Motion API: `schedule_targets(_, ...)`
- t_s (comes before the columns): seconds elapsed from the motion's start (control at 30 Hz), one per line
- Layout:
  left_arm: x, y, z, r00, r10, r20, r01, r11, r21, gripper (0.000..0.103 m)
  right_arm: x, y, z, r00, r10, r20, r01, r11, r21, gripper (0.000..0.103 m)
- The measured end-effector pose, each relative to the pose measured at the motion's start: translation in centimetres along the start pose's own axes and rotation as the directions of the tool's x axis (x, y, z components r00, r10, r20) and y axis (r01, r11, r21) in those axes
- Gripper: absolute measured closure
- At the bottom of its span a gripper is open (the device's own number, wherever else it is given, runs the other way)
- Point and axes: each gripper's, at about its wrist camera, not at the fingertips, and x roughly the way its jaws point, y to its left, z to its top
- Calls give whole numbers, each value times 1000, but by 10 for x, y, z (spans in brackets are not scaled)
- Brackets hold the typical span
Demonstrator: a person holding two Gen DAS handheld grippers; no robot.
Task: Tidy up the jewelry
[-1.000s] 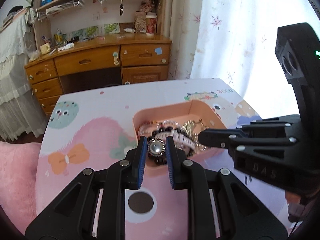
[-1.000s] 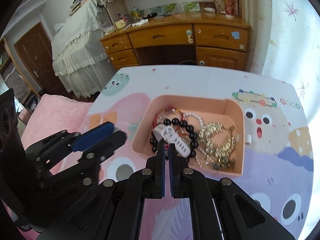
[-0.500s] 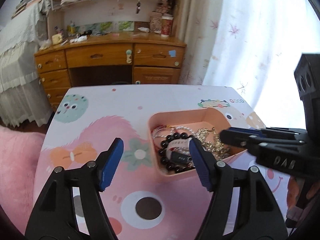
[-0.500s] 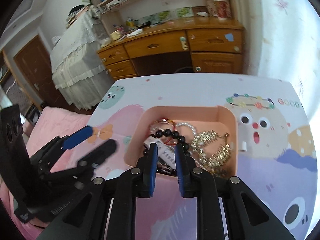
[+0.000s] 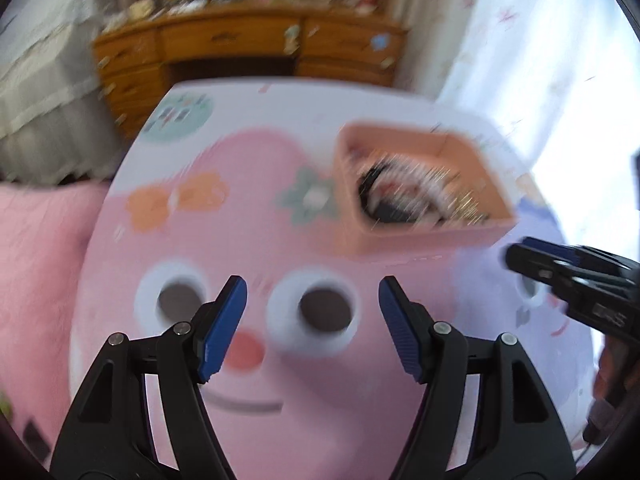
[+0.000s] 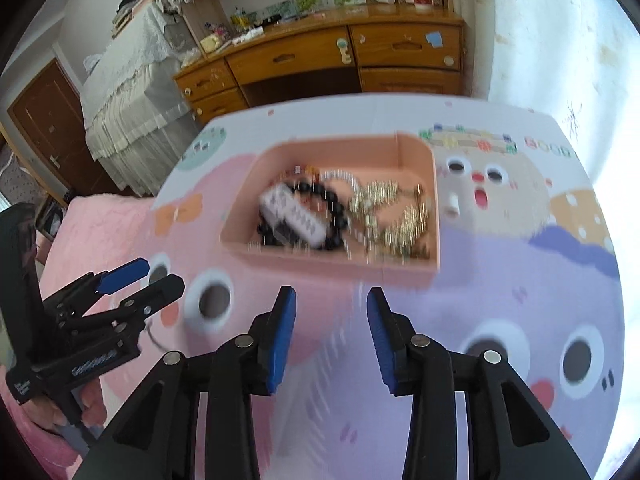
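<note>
A pink tray (image 6: 416,152) sits on the cartoon-print table and holds jewelry: a white watch (image 6: 294,216), a black bead bracelet (image 6: 340,216) and gold chains (image 6: 396,216). The tray also shows blurred in the left wrist view (image 5: 404,236). My left gripper (image 5: 312,312) is open and empty, well back from the tray over the pink face print. My right gripper (image 6: 331,322) is open and empty, just in front of the tray's near wall. Each gripper shows in the other's view: the right (image 5: 568,272), the left (image 6: 136,280).
The table (image 6: 520,280) has a colourful cartoon cover. A pink cushion (image 5: 40,264) lies to the left. A wooden desk (image 6: 340,52) with drawers stands behind the table, a white curtain (image 6: 560,40) to the right, and a covered bed (image 6: 128,92) at back left.
My left gripper let go of the round watch into the tray, opened wide and pulled back to the left. My right gripper opened and also drew back from the tray.
</note>
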Motion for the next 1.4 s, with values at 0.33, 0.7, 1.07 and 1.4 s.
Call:
schedule_targets(0.33,-1,-1,-75,972,-8,-233,-50,969,-244,37,-13,0,-84,990,-76,-120,88,991,99,17)
schedule_targets(0.7,-40,-29,-101,968,7,-252,-55,982,-183,24,-54,6,-133,975,-94,-200,129,977,171,9)
schedule_targets(1.07,-129,-71,-37,994,30,-103,-37,997,-68,17,-146,8,-89,990,-106,-98,123,974,191,5)
schedule_targets(1.4,-194,-86,-10,996,85,-37,-87,995,-56,2,-219,14,-72,991,-132,-2,130,975,180,3)
